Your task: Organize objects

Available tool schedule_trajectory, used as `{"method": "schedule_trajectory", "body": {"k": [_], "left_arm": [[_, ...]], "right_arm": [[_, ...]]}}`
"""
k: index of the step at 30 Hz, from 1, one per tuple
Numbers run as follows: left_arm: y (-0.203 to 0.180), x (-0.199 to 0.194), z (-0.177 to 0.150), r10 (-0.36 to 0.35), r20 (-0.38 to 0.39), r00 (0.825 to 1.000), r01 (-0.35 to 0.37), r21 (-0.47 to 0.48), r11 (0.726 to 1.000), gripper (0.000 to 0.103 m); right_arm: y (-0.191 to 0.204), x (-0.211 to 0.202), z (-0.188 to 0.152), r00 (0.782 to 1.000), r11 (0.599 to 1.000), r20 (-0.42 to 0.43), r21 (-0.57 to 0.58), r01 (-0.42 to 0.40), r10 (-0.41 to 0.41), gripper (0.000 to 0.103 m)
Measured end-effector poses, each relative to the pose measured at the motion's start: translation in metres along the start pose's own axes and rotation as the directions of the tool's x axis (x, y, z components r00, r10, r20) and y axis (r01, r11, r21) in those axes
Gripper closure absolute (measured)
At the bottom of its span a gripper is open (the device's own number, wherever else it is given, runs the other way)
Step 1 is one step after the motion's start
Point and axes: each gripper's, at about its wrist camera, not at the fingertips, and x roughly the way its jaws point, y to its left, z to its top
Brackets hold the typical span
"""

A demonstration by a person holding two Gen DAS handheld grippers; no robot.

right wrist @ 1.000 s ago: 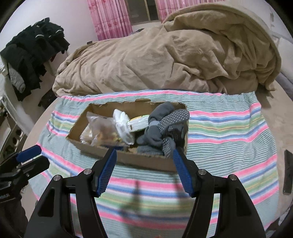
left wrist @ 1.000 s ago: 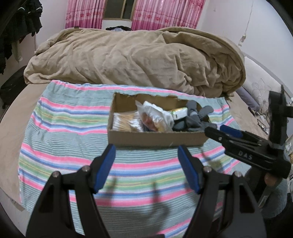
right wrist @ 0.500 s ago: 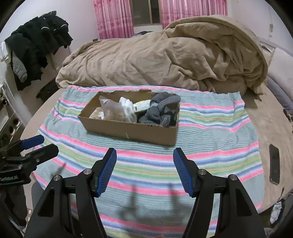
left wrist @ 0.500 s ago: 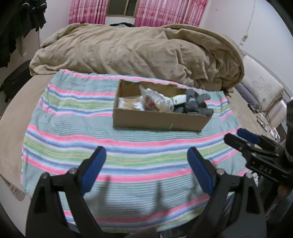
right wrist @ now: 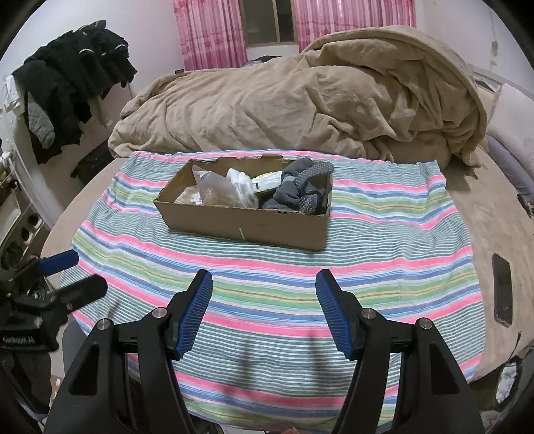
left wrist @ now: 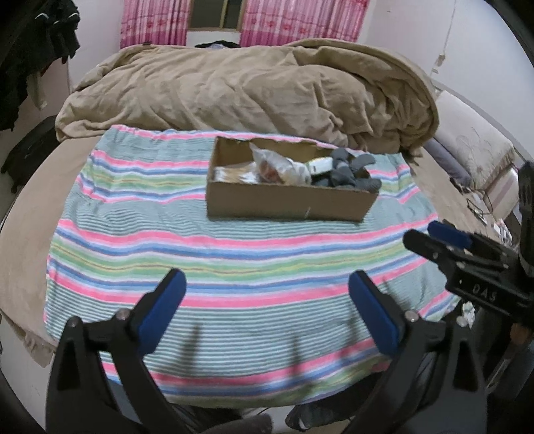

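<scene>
A cardboard box (left wrist: pixel 287 202) (right wrist: pixel 243 223) sits on a striped cloth (left wrist: pixel 207 253) (right wrist: pixel 383 253) on the bed. Inside it are grey dotted socks (left wrist: pixel 347 172) (right wrist: pixel 300 190), clear plastic bags (left wrist: pixel 277 165) (right wrist: pixel 217 187) and a small green-white pack (right wrist: pixel 267 182). My left gripper (left wrist: pixel 267 300) is open and empty, well back from the box near the cloth's front edge. My right gripper (right wrist: pixel 265 300) is open and empty, also back from the box; it shows in the left wrist view (left wrist: pixel 434 237) at the right.
A rumpled tan blanket (left wrist: pixel 253 90) (right wrist: pixel 300 106) lies behind the box. A dark phone (right wrist: pixel 502 287) lies on the bed at the right. Dark clothes (right wrist: pixel 66 83) hang at the left. Pink curtains (left wrist: pixel 300 20) cover the far wall.
Both grippers have pulled back from the box toward the bed's front edge, both open and empty throughout. The box and its contents have not moved.
</scene>
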Motion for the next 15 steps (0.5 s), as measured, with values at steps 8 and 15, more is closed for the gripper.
{"method": "schedule_trajectory", "body": {"k": [8,15], "left_arm": [[-0.0007,-0.0055,0.002,0.018,0.022,1.0,-0.018,-0.001,1.0,0.001],[0.0018,-0.0071,0.0017,0.025,0.024,0.999,-0.025,-0.005,1.0,0.001]], "right_arm": [[-0.0006,-0.0006,-0.0001,1.0,1.0,0.004,0.014,0.0,0.0,0.035],[-0.0009,-0.0016,0.0009,1.0,1.0,0.007,0.015,-0.002,0.002,0.035]]}}
